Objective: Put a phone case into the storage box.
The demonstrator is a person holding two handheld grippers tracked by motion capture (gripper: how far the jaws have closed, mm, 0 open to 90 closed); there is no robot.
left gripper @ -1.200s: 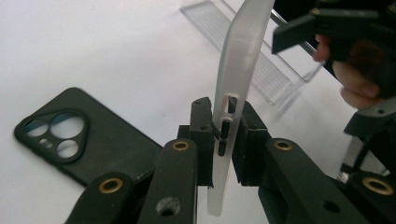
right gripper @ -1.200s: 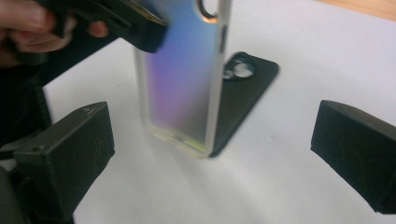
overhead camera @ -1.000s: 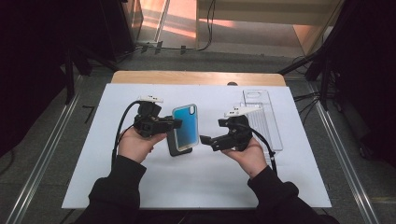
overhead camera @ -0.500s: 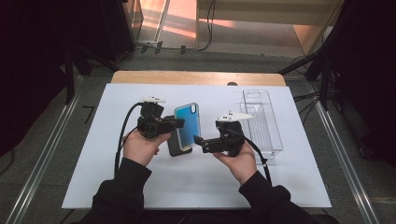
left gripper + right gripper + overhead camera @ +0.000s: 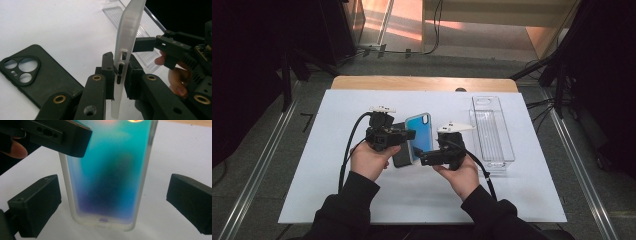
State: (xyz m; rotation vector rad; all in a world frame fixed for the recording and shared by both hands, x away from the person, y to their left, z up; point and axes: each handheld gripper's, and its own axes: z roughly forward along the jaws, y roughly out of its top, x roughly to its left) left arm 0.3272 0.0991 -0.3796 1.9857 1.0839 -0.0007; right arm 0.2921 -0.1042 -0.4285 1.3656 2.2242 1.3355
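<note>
We note the left gripper [image 5: 404, 136] clamped on the side edge of a blue-tinted phone case [image 5: 420, 136], held upright above the white tabletop [image 5: 337, 107]. The right gripper [image 5: 426, 159] sits just beside the case's lower end, jaws spread wide on either side, not touching. A black phone case [image 5: 37, 72] lies flat beneath. A clear plastic tray [image 5: 493, 131] rests to the right.

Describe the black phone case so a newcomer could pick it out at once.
On the white table sheet, look just left of centre beside the left gripper. The black phone case lies flat there, with a triangular camera cutout; the blue phone case next to it is clamped on edge and translucent.
</note>
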